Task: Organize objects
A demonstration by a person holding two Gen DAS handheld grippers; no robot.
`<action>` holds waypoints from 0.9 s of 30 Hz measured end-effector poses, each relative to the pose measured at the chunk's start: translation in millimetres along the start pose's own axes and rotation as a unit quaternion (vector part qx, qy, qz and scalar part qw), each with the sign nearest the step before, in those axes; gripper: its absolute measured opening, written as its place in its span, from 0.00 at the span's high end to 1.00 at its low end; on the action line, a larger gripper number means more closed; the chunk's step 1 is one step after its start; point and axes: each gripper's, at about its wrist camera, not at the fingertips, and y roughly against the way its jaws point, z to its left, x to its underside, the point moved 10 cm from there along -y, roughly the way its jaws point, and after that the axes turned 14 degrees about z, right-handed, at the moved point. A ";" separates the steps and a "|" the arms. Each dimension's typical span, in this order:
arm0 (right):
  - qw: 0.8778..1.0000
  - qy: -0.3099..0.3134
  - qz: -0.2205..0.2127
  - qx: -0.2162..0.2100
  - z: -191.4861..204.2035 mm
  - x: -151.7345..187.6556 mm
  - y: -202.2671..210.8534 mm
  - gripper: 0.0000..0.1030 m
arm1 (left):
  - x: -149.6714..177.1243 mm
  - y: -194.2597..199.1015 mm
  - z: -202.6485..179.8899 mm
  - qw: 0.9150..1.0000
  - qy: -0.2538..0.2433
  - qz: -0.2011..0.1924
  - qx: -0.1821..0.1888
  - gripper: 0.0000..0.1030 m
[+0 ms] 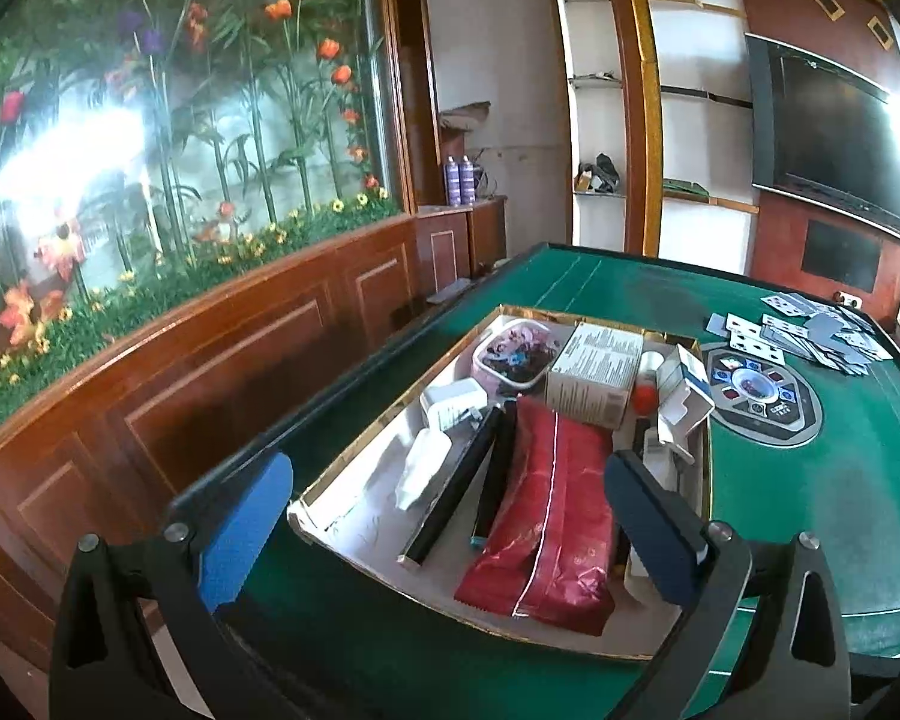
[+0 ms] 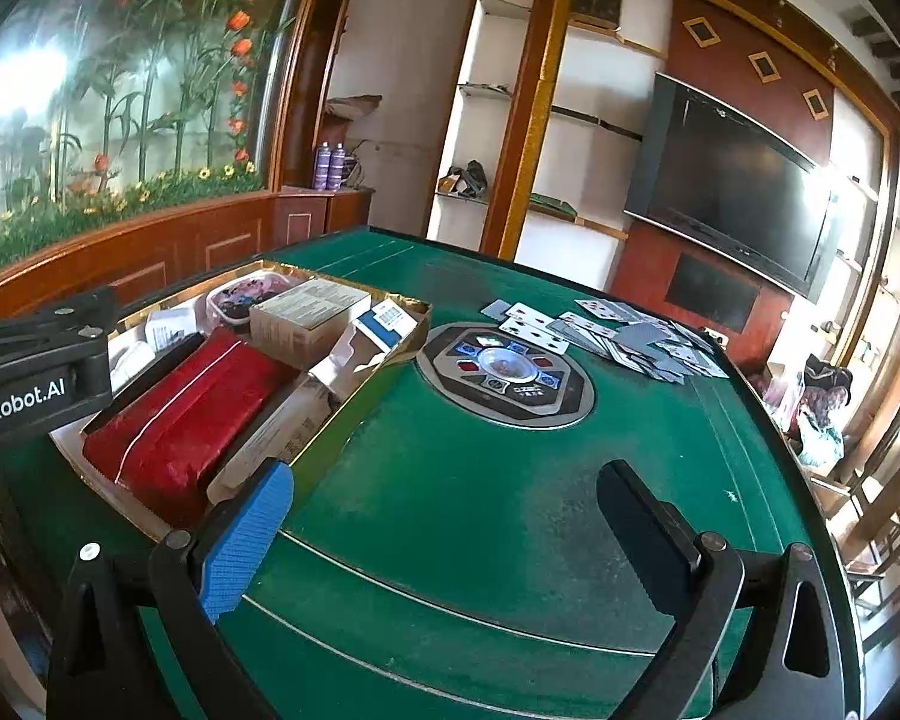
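Shallow gold-edged box (image 1: 354, 468) set on green table (image 2: 510, 480), left of round centre console (image 2: 504, 375). Red pouch (image 1: 546, 516) laid inside, white carton (image 1: 594, 372) and clear tub (image 1: 513, 354) at far end. Playing cards (image 2: 618, 336) scattered far right. Left gripper (image 1: 450, 498) spread wide above box, nothing gripped. Right gripper (image 2: 444, 534) spread wide over bare felt, nothing gripped.

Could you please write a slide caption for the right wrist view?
Open right gripper above green table, beside gold-rimmed box and scattered playing cards.
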 end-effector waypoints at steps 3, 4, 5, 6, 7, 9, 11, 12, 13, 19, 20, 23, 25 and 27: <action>1.000 0.007 0.005 -0.001 5.2 -0.1 -1.7 0.00 | 3.3 -6.3 -0.4 1.000 -0.002 0.013 0.009 0.00; 1.000 0.009 0.007 -0.001 6.9 0.1 -2.5 0.00 | 4.3 -8.4 -1.0 1.000 -0.001 0.018 0.015 0.00; 1.000 0.012 0.009 0.000 8.6 0.2 -3.5 0.00 | 5.7 -10.6 -1.3 1.000 -0.001 0.023 0.020 0.00; 1.000 0.015 0.012 -0.001 10.8 0.6 -4.2 0.00 | 7.0 -12.8 -1.4 0.999 0.000 0.028 0.024 0.00; 1.000 0.016 0.014 -0.001 12.4 0.9 -4.8 0.00 | 7.9 -14.6 -1.4 0.999 0.001 0.032 0.026 0.00; 1.000 0.018 0.018 -0.002 14.7 1.5 -5.9 0.00 | 9.9 -18.5 -1.0 0.999 0.003 0.040 0.031 0.00; 1.000 0.019 0.020 -0.001 15.6 1.4 -6.7 0.00 | 11.4 -21.4 0.0 0.998 0.006 0.046 0.033 0.00; 1.000 0.020 0.022 -0.002 16.5 1.6 -7.3 0.00 | 11.7 -22.2 0.1 0.998 0.007 0.047 0.034 0.00; 0.999 0.021 0.024 -0.002 17.2 1.8 -8.0 0.00 | 11.9 -23.0 0.3 0.998 0.007 0.049 0.035 0.00; 0.999 0.029 0.036 -0.005 23.8 3.1 -11.3 0.00 | 12.2 -27.0 -0.3 0.998 0.004 0.054 0.039 0.00; 0.999 0.031 0.038 -0.006 25.4 3.4 -11.3 0.00 | 12.7 -27.6 -0.4 0.998 0.004 0.055 0.040 0.00; 0.998 0.036 0.043 -0.009 29.2 3.7 -11.6 0.00 | 13.5 -29.2 -1.3 0.998 0.002 0.057 0.039 0.00; 0.998 0.041 0.048 -0.012 32.7 4.4 -11.8 0.00 | 14.4 -29.4 -2.7 0.998 0.000 0.057 0.039 0.00; 0.998 0.045 0.051 -0.016 35.6 5.4 -12.1 0.00 | 14.7 -29.4 -3.9 0.998 -0.002 0.057 0.038 0.00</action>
